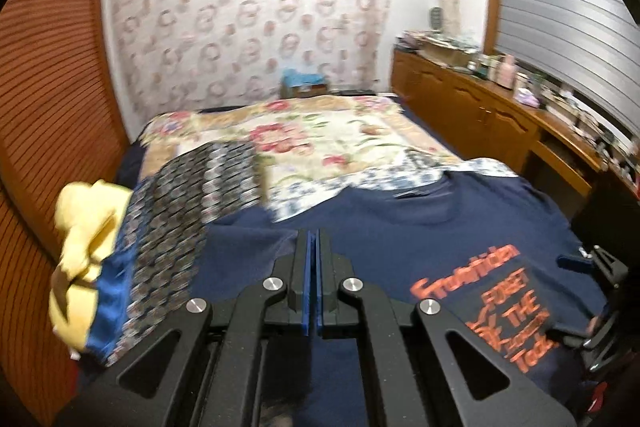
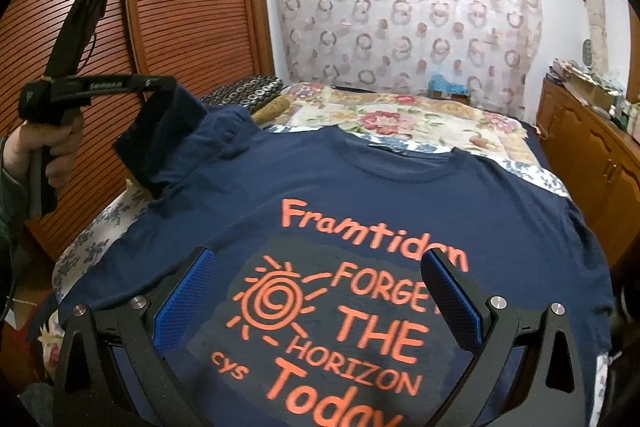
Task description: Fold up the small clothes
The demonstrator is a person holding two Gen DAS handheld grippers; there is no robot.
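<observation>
A navy T-shirt (image 2: 360, 179) with orange lettering lies front-up and spread over the bed; the left wrist view also shows this T-shirt (image 1: 420, 227). A hand (image 2: 52, 147) holds my left gripper (image 2: 170, 85) up at the left, shut on the shirt's left sleeve (image 2: 168, 131), which is lifted off the bed. From its own camera the left gripper (image 1: 313, 233) shows its blue pads pressed together, with navy cloth just past the tips. My right gripper (image 2: 320, 259) hovers open over the printed chest, nothing between its fingers.
The bed carries a floral cover (image 1: 320, 139). A dark patterned cloth (image 1: 192, 195) and a yellow cloth (image 1: 84, 227) lie at its left side. A louvred wooden wardrobe (image 2: 180, 7) stands left, and a cluttered wooden cabinet (image 1: 480, 107) runs along the right.
</observation>
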